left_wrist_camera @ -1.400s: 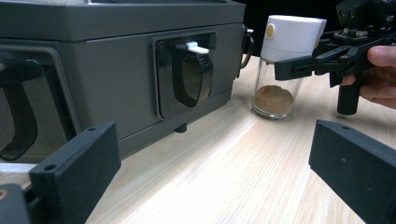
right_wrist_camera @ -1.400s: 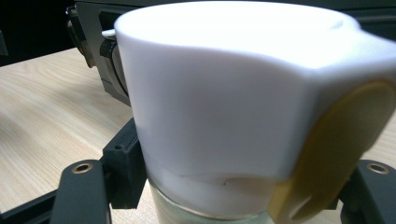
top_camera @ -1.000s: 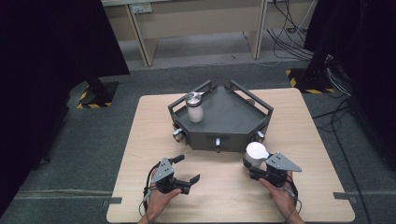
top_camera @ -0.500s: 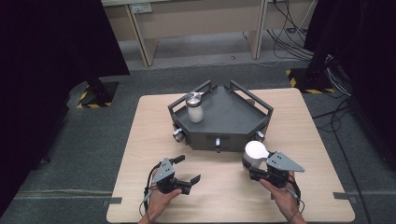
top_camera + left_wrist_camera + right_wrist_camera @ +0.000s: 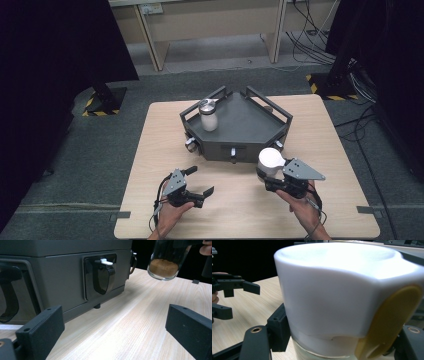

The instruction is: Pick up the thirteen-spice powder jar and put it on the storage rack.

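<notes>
Light wooden table (image 5: 150, 150) carries a dark grey metal tray (image 5: 240, 127). Your right gripper (image 5: 272, 176) is clamped on a glass jar with white plastic lid (image 5: 270, 159), lifted off the table. Your left gripper (image 5: 200, 181), well apart from it, holds nothing, jaws wide.

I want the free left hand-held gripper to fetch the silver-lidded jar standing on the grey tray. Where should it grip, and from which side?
Grip the jar around its white body just below the metal lid, coming from above: it stands upright in the grey tray's left corner, with rails close on its left side, so a level approach looks cramped.
</notes>
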`<state>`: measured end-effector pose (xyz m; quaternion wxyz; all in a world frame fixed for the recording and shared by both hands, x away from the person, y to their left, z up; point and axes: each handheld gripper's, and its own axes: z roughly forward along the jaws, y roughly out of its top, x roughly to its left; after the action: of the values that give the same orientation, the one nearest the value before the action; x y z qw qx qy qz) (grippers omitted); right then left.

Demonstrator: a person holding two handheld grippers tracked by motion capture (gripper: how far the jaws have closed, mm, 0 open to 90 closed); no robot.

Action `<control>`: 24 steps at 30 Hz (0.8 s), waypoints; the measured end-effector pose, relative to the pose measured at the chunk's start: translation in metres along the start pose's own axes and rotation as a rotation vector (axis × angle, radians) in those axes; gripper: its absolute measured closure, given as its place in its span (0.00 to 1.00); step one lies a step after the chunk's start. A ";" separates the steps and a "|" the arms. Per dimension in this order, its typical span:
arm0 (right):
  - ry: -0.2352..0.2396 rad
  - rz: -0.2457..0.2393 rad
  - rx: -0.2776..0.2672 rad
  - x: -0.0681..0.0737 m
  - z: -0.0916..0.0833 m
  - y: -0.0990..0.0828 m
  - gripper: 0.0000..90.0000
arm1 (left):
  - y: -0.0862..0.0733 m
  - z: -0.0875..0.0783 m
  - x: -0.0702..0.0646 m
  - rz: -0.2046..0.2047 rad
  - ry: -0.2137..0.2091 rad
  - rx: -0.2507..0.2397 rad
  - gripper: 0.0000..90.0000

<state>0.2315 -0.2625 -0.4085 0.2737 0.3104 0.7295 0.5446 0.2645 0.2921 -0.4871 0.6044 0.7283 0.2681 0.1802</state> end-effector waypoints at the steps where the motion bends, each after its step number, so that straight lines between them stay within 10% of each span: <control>1: 0.004 -0.002 -0.001 -0.001 0.000 0.002 0.34 | 0.000 0.000 0.000 0.000 0.000 0.000 0.02; 24: 0.067 -0.012 -0.005 -0.012 0.010 0.055 0.34 | 0.000 0.000 0.000 -0.001 -0.001 0.000 0.02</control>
<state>0.2555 -0.2531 -0.3576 0.2531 0.2870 0.7389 0.5546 0.2646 0.2921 -0.4875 0.6047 0.7283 0.2681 0.1792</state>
